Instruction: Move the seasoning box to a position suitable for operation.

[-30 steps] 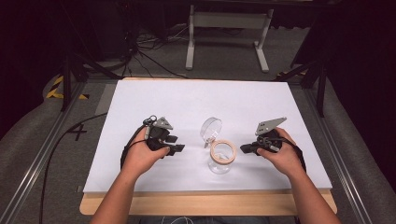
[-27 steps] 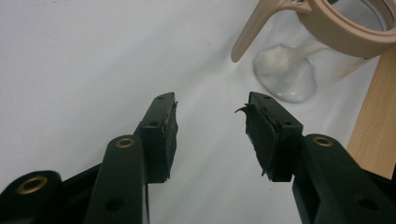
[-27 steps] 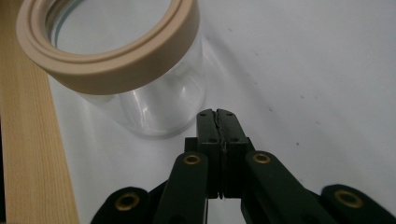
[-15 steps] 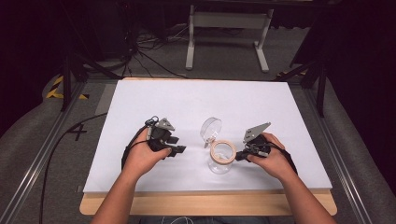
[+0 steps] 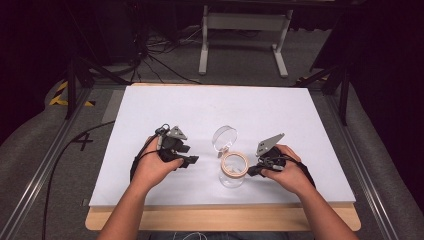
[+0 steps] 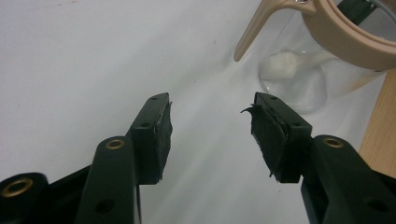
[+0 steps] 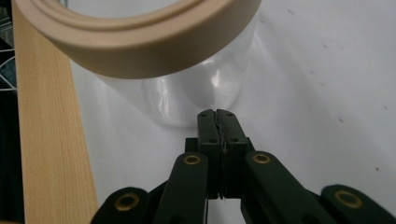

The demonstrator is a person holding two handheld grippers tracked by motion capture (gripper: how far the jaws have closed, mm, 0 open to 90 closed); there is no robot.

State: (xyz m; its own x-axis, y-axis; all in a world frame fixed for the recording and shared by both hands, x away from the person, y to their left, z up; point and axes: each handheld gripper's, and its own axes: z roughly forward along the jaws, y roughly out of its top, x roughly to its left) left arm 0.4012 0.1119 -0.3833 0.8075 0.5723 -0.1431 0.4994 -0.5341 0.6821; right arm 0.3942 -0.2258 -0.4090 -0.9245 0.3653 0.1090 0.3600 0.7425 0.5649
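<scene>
the right gripper [image 5: 252, 171], jaws pressed together and holding nothing, is nosing up beside the open glass jar [image 5: 233, 170] near the table's front edge, while the left gripper [image 5: 192, 160], having just been opening, is waiting empty; next it likely needs to spread for a grip.

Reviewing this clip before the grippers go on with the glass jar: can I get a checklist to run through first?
1. Jar upright on the white sheet: ok.
2. Lid swung open: ok.
3. Left gripper jaws apart, having just opened, nothing between: ok.
4. Right gripper shut and empty, tips at the jar's wall: ok.
5. Right tips touching the glass: cannot tell.
</scene>
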